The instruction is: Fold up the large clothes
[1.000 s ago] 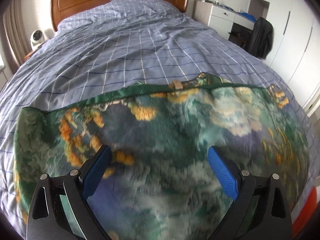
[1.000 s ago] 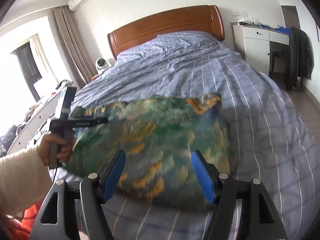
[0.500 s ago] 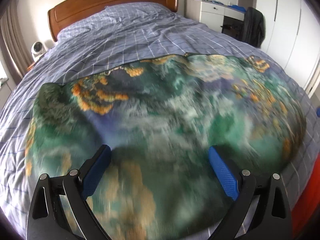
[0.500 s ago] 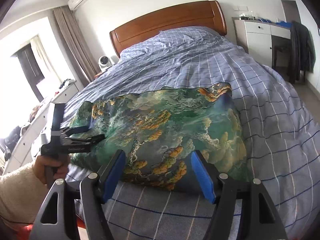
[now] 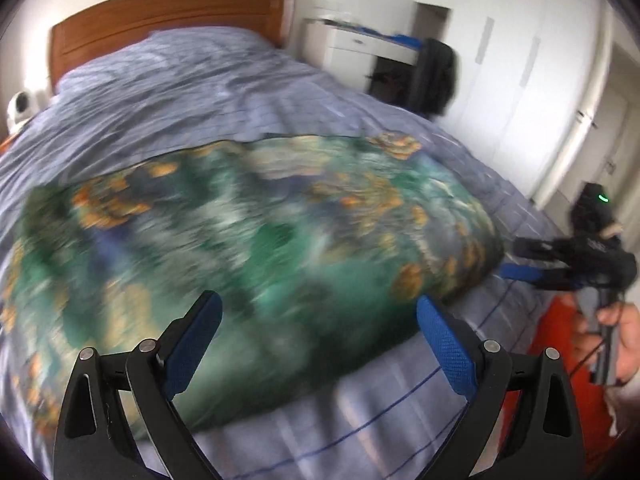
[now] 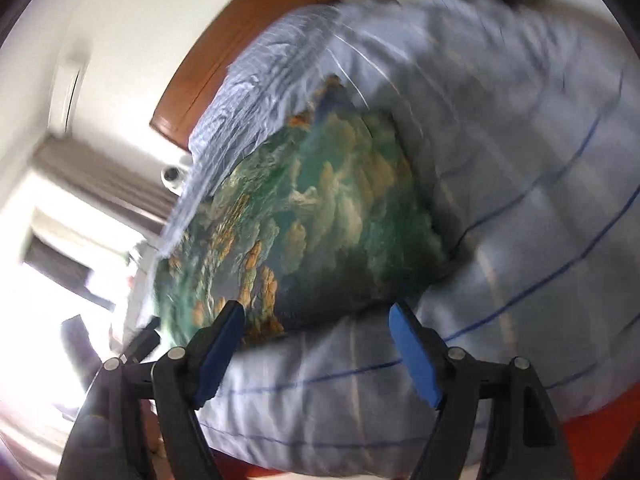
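A folded green garment with orange and blue print [image 5: 248,248] lies flat on the bed's foot end; it also shows in the right wrist view [image 6: 312,232]. My left gripper [image 5: 316,336] is open and empty, just off the garment's near edge. My right gripper [image 6: 316,344] is open and empty, tilted sideways by the garment's near corner. The right gripper also shows in the left wrist view [image 5: 516,264], held in a hand beyond the garment's right edge. Both views are motion-blurred.
The bed has a pale blue checked cover [image 5: 208,92] and a wooden headboard [image 5: 168,12]. A white desk with a dark jacket on a chair [image 5: 434,76] stands at the right. Something orange [image 5: 560,336] lies below the bed's foot. A small white fan [image 5: 20,108] stands left of the headboard.
Both grippers have pulled back from the garment, which now lies flat. The right gripper has rolled sideways and swung to the garment's right side. The left view has turned rightward.
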{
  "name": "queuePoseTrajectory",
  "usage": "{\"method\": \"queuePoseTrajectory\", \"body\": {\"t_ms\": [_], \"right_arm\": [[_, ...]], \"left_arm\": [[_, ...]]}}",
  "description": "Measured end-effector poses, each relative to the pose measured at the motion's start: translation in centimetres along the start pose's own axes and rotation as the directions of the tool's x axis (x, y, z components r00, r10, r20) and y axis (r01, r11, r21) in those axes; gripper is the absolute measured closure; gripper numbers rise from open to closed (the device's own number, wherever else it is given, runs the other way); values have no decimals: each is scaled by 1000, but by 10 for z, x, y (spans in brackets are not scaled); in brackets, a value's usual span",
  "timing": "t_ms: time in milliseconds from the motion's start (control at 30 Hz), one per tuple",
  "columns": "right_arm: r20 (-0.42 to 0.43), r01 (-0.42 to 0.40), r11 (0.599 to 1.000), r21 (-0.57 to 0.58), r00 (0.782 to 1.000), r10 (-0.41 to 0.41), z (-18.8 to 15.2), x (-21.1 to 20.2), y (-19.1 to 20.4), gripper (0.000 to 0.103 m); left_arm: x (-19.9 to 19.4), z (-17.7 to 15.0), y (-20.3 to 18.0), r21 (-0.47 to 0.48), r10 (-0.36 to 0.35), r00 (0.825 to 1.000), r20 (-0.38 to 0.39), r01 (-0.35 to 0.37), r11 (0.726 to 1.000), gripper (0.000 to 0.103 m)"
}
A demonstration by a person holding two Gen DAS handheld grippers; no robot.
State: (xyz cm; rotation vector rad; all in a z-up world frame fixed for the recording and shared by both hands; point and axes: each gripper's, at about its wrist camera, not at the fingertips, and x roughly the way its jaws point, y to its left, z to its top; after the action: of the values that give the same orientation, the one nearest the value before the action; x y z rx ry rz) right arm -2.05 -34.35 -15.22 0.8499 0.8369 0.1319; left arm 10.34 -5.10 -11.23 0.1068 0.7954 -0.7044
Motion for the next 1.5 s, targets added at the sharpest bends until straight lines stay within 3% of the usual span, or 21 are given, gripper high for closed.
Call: {"method": "queuePoseTrajectory", "body": {"t_ms": [67, 133, 267, 333, 467, 567, 700, 767, 833, 900, 967, 1067, 1133, 1233, 1333, 1467, 1500], "right_arm": [[9, 2, 998, 61, 1000, -2, 6, 14, -10, 26], [26, -3, 993, 115, 1000, 0, 12, 26, -18, 23], [29, 32, 984, 173, 999, -38, 18, 48, -18, 16], [31, 63, 977, 203, 997, -70, 16, 47, -14, 16], [11, -10, 953, 301, 1000, 7, 0, 36, -19, 16], [5, -2, 943, 333, 1000, 1, 0, 49, -26, 16], [64, 29, 955, 294, 997, -50, 18, 72, -21, 16], [118, 45, 964, 263, 990, -78, 20, 76, -14, 21], [192, 59, 983, 173, 977, -92, 16, 70, 0, 48], [259, 93, 995, 25, 961, -96, 11, 56, 24, 62], [309, 149, 978, -149, 946, -97, 3, 44, 54, 63], [373, 219, 900, -377, 925, -69, -10, 32, 103, 63], [406, 266, 828, -494, 912, -51, -13, 31, 130, 63], [436, 335, 662, -670, 900, -13, -35, 39, 177, 63], [438, 374, 483, -792, 899, 23, -66, 49, 213, 63], [416, 392, 241, -888, 907, 60, -108, 70, 248, 63], [412, 397, 162, -904, 909, 71, -123, 76, 256, 63]], "left_arm": [[25, 1, -8, 53, -16, 998, -66, 20, 998, 5], [49, -4, -14, 91, 11, 991, -132, 1, 996, 2], [62, -10, -14, 114, -1, 988, -152, 19, 993, 0], [60, -8, -11, 96, -18, 987, -158, 33, 995, 1], [60, -3, 8, -11, -87, 983, -160, 87, 996, 1], [68, 3, 16, -54, -104, 980, -170, 96, 994, 1], [66, 1, 14, -42, -92, 979, -180, 86, 995, 0], [62, 0, 11, -20, -68, 980, -188, 66, 998, 0], [52, 3, 10, -23, -51, 978, -201, 48, 999, 2], [31, 11, 14, -50, -76, 977, -200, 68, 996, 5], [6, 30, 21, -62, -71, 983, -171, 61, 996, 9], [-35, 77, 22, -64, -59, 995, -79, 54, 996, 9], [-53, 108, 13, -60, -110, 992, -60, 107, 992, 8], [-62, 141, -12, -22, -176, 980, -93, 175, 984, 8], [-52, 151, -23, -5, -183, 970, -161, 184, 983, 8], [-36, 143, -17, 10, -56, 966, -251, 61, 998, 8], [-34, 139, -15, 6, -31, 964, -264, 34, 999, 7]]}}
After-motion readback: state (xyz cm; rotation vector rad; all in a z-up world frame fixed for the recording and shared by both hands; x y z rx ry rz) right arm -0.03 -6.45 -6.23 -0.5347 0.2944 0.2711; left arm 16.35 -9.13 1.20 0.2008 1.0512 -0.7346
